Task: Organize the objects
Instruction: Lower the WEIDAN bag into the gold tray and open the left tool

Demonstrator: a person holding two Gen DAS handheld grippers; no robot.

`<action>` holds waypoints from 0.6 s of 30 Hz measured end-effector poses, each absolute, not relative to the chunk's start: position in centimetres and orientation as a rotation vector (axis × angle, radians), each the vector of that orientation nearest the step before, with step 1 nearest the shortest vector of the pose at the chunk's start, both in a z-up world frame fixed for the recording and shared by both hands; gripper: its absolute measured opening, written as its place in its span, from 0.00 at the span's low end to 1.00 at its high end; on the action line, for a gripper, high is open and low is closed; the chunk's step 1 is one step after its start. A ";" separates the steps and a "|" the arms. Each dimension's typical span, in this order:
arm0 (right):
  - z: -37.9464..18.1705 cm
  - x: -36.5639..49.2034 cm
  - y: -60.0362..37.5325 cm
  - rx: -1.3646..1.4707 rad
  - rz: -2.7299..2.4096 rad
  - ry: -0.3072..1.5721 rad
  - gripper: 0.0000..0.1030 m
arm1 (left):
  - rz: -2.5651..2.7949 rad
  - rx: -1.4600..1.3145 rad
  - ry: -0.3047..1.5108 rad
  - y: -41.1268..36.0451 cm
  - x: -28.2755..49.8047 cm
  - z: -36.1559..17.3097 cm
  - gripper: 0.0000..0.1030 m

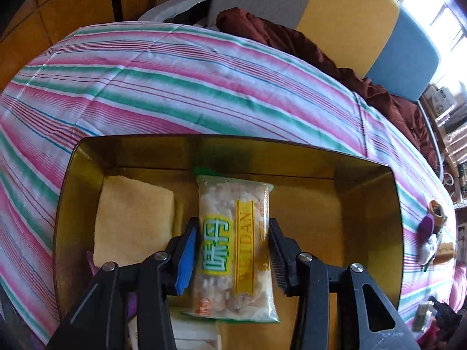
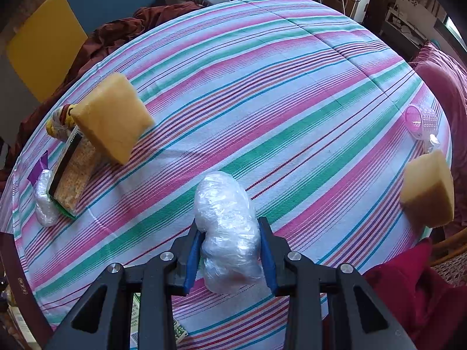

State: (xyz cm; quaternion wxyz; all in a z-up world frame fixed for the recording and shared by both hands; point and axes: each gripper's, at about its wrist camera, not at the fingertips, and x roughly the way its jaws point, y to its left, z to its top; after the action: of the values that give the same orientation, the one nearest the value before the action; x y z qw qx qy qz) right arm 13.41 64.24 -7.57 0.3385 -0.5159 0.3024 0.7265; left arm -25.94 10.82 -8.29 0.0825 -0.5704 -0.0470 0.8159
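Observation:
In the left wrist view my left gripper (image 1: 232, 248) is over a gold tin box (image 1: 370, 175). Its fingers sit on either side of a clear "WEIDAN" snack packet (image 1: 233, 233), which lies inside the box; I cannot tell whether they still pinch it. A yellow sponge (image 1: 134, 218) lies in the box to the left of the packet. In the right wrist view my right gripper (image 2: 230, 248) is shut on a clear plastic-wrapped bundle (image 2: 227, 227) above the striped cloth (image 2: 262, 87).
On the cloth at left lie a yellow sponge (image 2: 112, 116), a cracker packet (image 2: 74, 172), a small wrapped bundle (image 2: 43, 198) and a purple wrapper (image 2: 39, 166). At right are another sponge (image 2: 429, 189) and a pink hair roller (image 2: 421, 121). Brown fabric (image 2: 116, 32) lies along the far edge.

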 end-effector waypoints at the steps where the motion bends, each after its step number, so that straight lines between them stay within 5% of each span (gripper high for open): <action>1: -7.6 13.0 64.2 -1.344 1.892 0.788 0.35 | 2.437 -1.700 -0.153 10.6 -25.8 -8.3 0.44; 18: -5.9 15.0 64.7 -1.239 1.946 0.857 0.34 | 2.617 -1.171 -0.029 9.1 -12.9 -0.6 0.51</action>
State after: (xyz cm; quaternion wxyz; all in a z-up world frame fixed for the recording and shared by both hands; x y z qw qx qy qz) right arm 14.97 64.68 -5.93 0.3340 -0.4745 0.3282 0.7454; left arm -12.88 9.10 -0.55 0.1368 -0.4047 -0.0100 0.9041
